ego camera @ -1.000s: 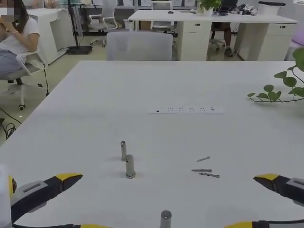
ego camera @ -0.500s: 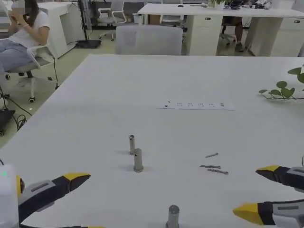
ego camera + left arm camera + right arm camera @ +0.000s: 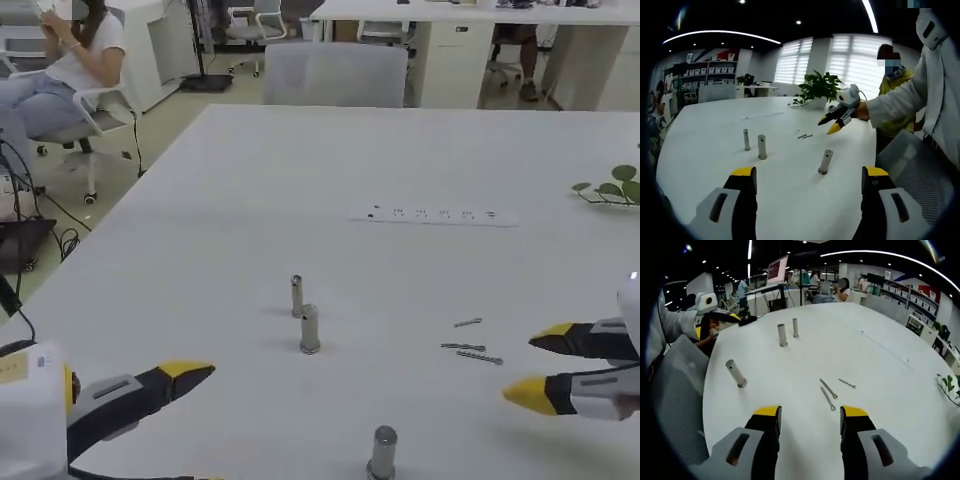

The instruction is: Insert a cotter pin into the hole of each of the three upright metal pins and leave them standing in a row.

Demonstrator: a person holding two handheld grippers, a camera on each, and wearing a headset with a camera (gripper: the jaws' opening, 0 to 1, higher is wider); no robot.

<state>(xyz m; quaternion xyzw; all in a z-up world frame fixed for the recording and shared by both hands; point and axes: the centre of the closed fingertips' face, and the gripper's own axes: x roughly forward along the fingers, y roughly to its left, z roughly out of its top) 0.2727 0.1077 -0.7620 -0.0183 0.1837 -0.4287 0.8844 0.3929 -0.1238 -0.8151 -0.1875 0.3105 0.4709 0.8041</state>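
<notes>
On the wide white table (image 3: 250, 180) three short cylindrical grey metal pins (image 3: 310, 329) stand upright. Two are close together, one just behind the other, and the third pin (image 3: 382, 452) stands well apart, nearer to the person. To the right of them three thin silver cotter pins (image 3: 463, 347) lie flat on the table, near each other and apart from every metal pin.

The left gripper (image 3: 810, 172), black with yellow tips, has its jaws wide apart with nothing between them. Its own view looks over the table at all three metal pins. The right gripper (image 3: 527, 368) has its jaws parted more narrowly, also with nothing between, and it hangs above the table just to the right of the cotter pins.

The right gripper view gives the cotter pins most clearly, directly ahead of the jaws: two lie almost touching, one a little aside. There the nearest metal pin looks leaning, but the head view shows it upright. The left gripper view shows the hand and white sleeve (image 3: 900, 100) that carry the right gripper, and a green leafy plant (image 3: 815, 87) behind it. The head view adds a long white power strip (image 3: 433, 215) farther on the table, a grey chair (image 3: 335, 75) at the far edge and a seated person (image 3: 75, 60) at the left. The holes in the metal pins are too small to see.
</notes>
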